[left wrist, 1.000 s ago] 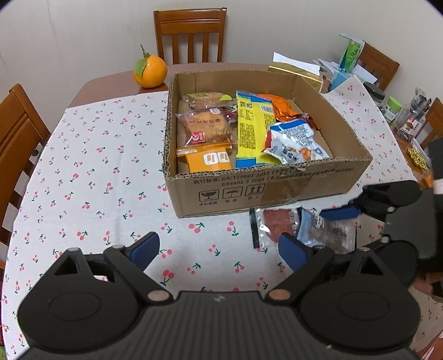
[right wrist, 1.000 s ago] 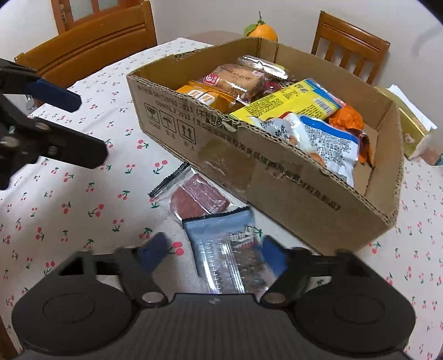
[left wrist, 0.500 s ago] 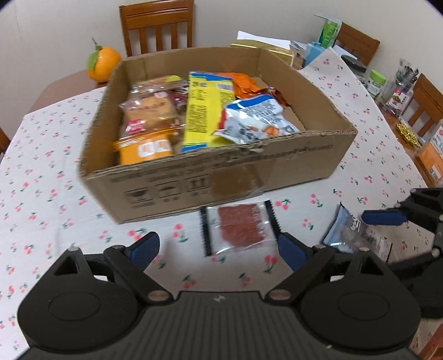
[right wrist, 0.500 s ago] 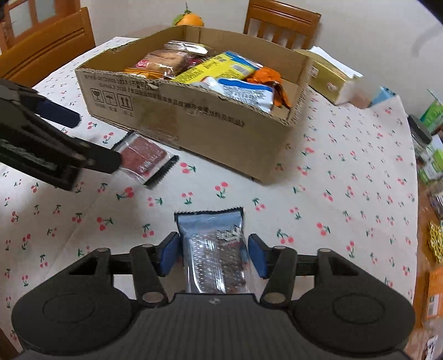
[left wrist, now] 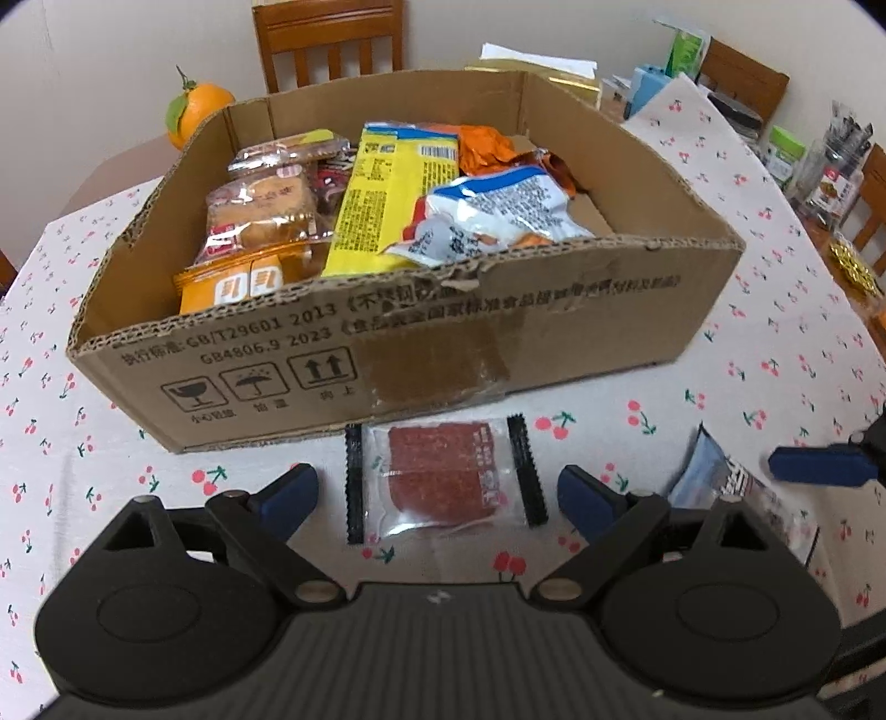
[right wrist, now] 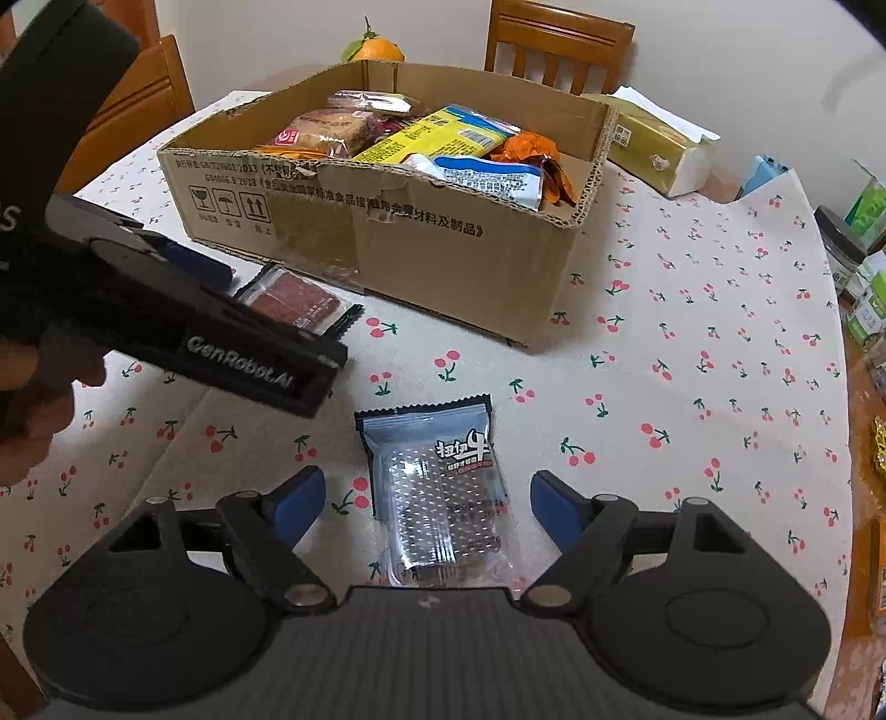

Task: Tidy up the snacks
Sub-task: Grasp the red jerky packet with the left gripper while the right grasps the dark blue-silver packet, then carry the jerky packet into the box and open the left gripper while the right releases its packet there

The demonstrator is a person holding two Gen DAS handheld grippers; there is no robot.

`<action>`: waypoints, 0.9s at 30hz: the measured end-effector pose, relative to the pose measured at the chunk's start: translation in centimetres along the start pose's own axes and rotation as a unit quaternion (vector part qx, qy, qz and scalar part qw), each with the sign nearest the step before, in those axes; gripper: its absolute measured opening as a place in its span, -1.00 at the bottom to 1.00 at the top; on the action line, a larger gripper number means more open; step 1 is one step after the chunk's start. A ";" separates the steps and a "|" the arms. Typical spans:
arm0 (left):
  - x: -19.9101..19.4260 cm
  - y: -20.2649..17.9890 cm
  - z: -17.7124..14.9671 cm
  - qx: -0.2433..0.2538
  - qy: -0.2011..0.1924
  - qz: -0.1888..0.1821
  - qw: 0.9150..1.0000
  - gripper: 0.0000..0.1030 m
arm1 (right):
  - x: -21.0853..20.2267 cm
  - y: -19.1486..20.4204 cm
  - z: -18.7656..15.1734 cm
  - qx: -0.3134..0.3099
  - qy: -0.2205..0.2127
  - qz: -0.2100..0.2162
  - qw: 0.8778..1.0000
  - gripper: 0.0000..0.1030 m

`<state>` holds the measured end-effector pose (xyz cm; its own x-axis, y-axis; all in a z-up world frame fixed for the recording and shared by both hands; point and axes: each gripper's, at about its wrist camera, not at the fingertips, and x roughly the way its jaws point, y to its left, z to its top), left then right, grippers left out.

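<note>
A cardboard box (left wrist: 542, 338) (right wrist: 421, 243) full of snack packets stands on the cherry-print tablecloth. A clear packet with a red slab (left wrist: 440, 476) (right wrist: 290, 299) lies flat in front of the box. My left gripper (left wrist: 437, 493) is open, its fingers on either side of that packet. A blue-grey packet (right wrist: 437, 487) (left wrist: 720, 482) lies flat on the cloth to the right. My right gripper (right wrist: 423, 504) is open, fingers on either side of it and apart from it.
An orange (left wrist: 196, 108) sits behind the box. A gold tissue box (right wrist: 653, 147) lies behind its right corner. Jars and cartons (right wrist: 858, 249) crowd the table's right edge. Wooden chairs (left wrist: 329, 41) stand around the table.
My right gripper has opened and released the blue-grey packet, which now lies flat on the cloth. My left gripper has moved closer over the red packet.
</note>
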<state>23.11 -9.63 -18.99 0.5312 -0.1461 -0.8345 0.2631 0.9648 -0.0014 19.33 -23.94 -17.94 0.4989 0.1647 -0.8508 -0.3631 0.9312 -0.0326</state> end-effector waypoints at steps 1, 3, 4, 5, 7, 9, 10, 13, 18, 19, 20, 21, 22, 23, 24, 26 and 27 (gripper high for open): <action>0.1 -0.1 0.0 0.000 -0.002 0.000 1.000 0.80 | 0.0 0.0 0.0 -0.001 0.000 0.001 1.000 0.65; 0.1 -0.2 0.2 -0.004 -0.004 0.000 1.000 0.75 | 0.1 -0.1 0.0 -0.001 0.001 0.003 1.000 0.65; 0.0 -0.3 0.2 -0.004 -0.006 0.000 1.000 0.68 | 0.1 -0.2 0.0 -0.001 0.000 0.004 1.000 0.65; -0.1 -0.4 0.2 -0.003 -0.008 -0.001 1.000 0.64 | 0.2 -0.2 0.0 -0.001 0.001 0.006 1.000 0.65; -0.4 -0.5 0.2 -0.002 -0.013 -0.003 1.000 0.43 | 0.3 -0.3 -0.1 -0.002 0.004 0.008 1.000 0.65; -0.4 -0.3 0.2 -0.002 -0.011 -0.005 1.000 0.40 | 0.4 -0.3 -0.1 -0.003 0.003 0.009 1.000 0.65; -0.5 -0.2 0.1 -0.003 -0.012 -0.005 1.000 0.37 | 0.4 -0.4 -0.1 -0.003 0.003 0.011 1.000 0.65; -0.8 0.0 0.0 0.004 -0.009 -0.012 1.000 0.34 | 0.5 -0.3 0.0 -0.006 0.002 0.012 1.000 0.65; -1.4 0.8 -0.6 0.013 0.001 -0.026 1.000 0.28 | 0.7 -0.5 0.1 -0.010 0.001 0.015 1.000 0.65; -1.6 0.9 -0.7 0.014 0.003 -0.028 1.000 0.28 | 0.7 -0.5 0.2 -0.012 0.001 0.017 1.000 0.65; -1.6 1.0 -0.8 0.015 0.004 -0.030 0.999 0.28 | 0.7 -0.5 0.2 -0.015 0.002 0.017 1.000 0.65; -1.7 1.1 -0.9 0.016 0.005 -0.033 0.999 0.28 | 0.7 -0.5 0.2 -0.019 0.002 0.016 1.000 0.64; -1.8 1.1 -1.0 0.017 0.006 -0.034 0.999 0.28 | 0.6 -0.5 0.2 -0.021 0.002 0.015 1.000 0.63; -1.8 1.1 -1.0 0.018 0.007 -0.037 0.999 0.28 | 0.6 -0.5 0.3 -0.022 0.002 0.013 1.000 0.63; -1.8 1.1 -1.0 0.020 0.009 -0.038 0.999 0.29 | 0.5 -0.5 0.2 -0.022 0.003 0.012 1.000 0.63; -1.8 1.1 -1.1 0.023 0.011 -0.036 0.999 0.33 | 0.4 -0.7 0.1 -0.021 0.004 0.011 1.000 0.63; -1.9 1.1 -1.2 0.025 0.010 -0.035 0.999 0.40 | 0.3 -0.8 0.0 -0.021 0.004 0.011 1.000 0.63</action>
<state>21.46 -8.04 -18.08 0.4937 -0.2075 -0.8445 0.3394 0.9401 -0.0325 19.80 -24.57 -18.17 0.4838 0.1812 -0.8562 -0.4064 0.9130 -0.0364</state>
